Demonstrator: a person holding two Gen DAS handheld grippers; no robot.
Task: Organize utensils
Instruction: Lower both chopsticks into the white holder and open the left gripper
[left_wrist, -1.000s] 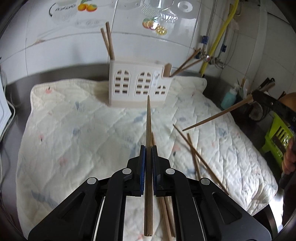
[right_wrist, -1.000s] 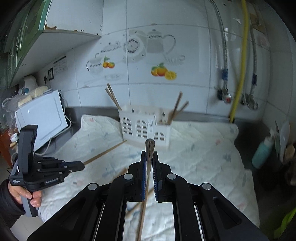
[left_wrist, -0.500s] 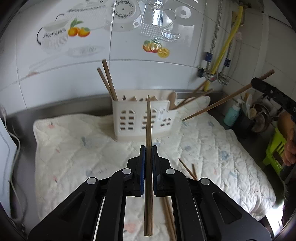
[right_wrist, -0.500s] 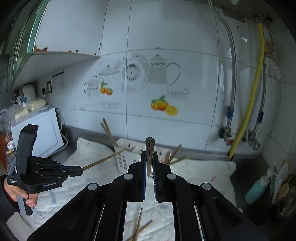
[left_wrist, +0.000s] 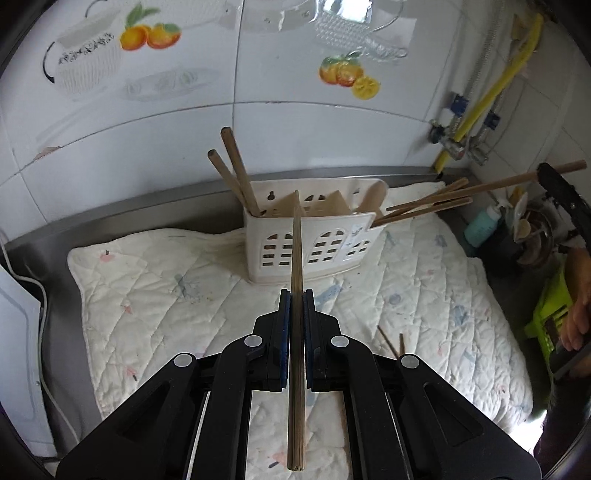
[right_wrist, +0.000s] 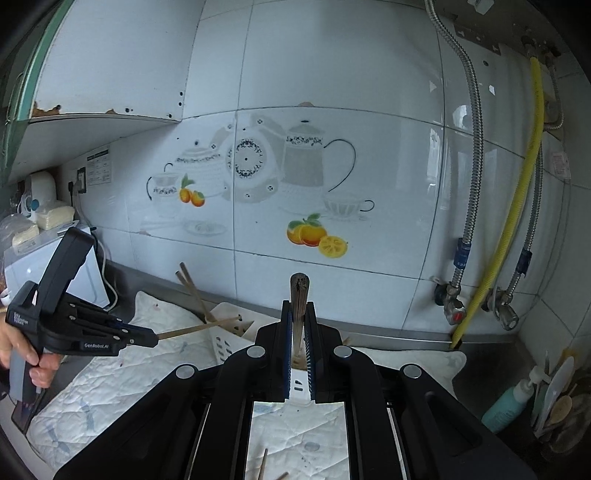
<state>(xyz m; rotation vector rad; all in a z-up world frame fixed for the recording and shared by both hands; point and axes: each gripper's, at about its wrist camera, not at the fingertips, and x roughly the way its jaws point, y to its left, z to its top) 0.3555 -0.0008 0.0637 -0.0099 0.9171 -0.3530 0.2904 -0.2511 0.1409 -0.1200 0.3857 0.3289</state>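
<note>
Left gripper (left_wrist: 296, 295) clamped narrow on a wooden chopstick (left_wrist: 296, 332), tip pointing over the middle of the white utensil caddy (left_wrist: 314, 240) on the quilted mat (left_wrist: 166, 288). Right gripper (right_wrist: 298, 314) likewise pinched tight on a second chopstick (right_wrist: 298, 295), held nearly upright above the caddy. Two chopsticks (left_wrist: 236, 173) standing in the caddy's left compartment; loose ones (left_wrist: 393, 341) lying on the mat.

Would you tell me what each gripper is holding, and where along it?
Left gripper: chopstick, gripped mid-length. Right gripper: another chopstick, gripped near its thick end.
</note>
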